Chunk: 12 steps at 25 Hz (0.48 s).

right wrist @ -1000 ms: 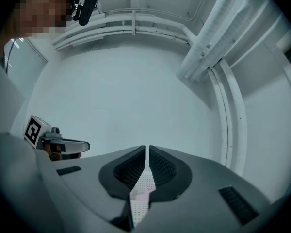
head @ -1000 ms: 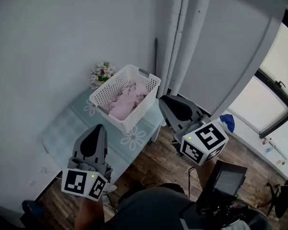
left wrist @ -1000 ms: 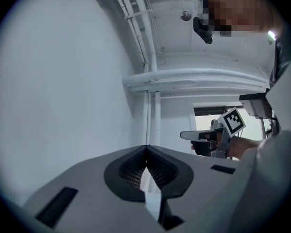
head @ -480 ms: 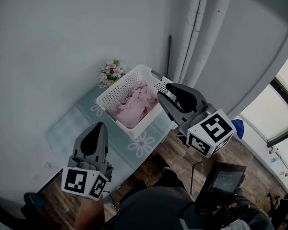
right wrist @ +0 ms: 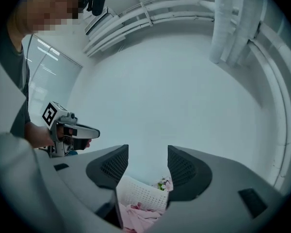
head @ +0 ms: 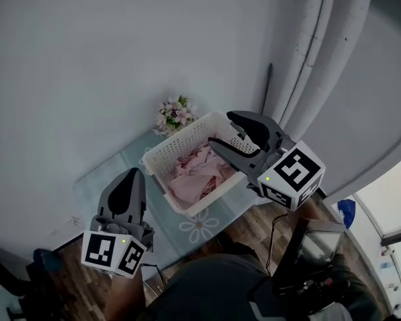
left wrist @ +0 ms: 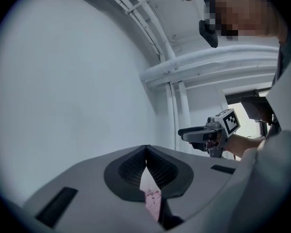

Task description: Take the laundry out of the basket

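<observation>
A white lattice basket (head: 175, 144) sits on the desk (head: 105, 183), which is covered by a pale green cloth printed with daisies. The basket lies at the centre of the head view, set at an angle. Inside it is the laundry (head: 200, 176), a rumpled heap of pale pink fabric that fills most of the floor and stays below the rim. None of it hangs over the wall. A small bunch of pink and white flowers (head: 176, 114) stands just beyond the basket's far corner, against the grey wall.

The right tool (head: 222, 130) hangs over the right part of the basket in the head view, pointing toward frame left. Its jaws are spreading, with nothing between them. In the right gripper view, the basket wall and the pink cloth show through the gap, lower down and apart from the pads.

The left tool (head: 129, 176) is at the lower left of the head view, above the near part of the desk and well apart from the basket. Its jaws are clenched, with the tips meeting. A thin pale and pink sliver shows behind the tips, and I cannot tell what it is.
</observation>
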### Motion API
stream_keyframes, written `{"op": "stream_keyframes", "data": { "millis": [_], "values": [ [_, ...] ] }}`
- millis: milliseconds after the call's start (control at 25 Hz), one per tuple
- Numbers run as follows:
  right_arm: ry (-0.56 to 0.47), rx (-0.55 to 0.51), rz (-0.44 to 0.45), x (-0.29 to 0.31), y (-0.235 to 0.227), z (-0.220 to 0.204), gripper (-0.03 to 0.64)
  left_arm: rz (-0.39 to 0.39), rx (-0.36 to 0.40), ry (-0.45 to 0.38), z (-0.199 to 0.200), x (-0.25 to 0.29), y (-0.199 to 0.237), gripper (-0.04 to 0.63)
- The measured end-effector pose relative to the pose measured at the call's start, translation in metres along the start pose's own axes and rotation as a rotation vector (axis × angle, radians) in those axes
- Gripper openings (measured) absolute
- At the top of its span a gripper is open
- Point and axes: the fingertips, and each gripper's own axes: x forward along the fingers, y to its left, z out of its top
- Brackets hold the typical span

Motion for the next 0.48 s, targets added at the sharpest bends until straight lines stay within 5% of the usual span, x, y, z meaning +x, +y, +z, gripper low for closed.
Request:
{"op": "stream_keyframes", "data": {
  "millis": [240, 480],
  "values": [
    [0.054, -0.068, 0.147, 0.031, -0.029, -0.025, 0.314, 0.088, 0.029, 0.022, -0.005, 0.03, 0.005, 0.009],
    [0.218, -0.191, 0.4, 0.068, -0.013, -0.079, 0.438, 0.193, 0.031, 0.05, -0.018, 0.035, 0.016, 0.011]
  ]
}}
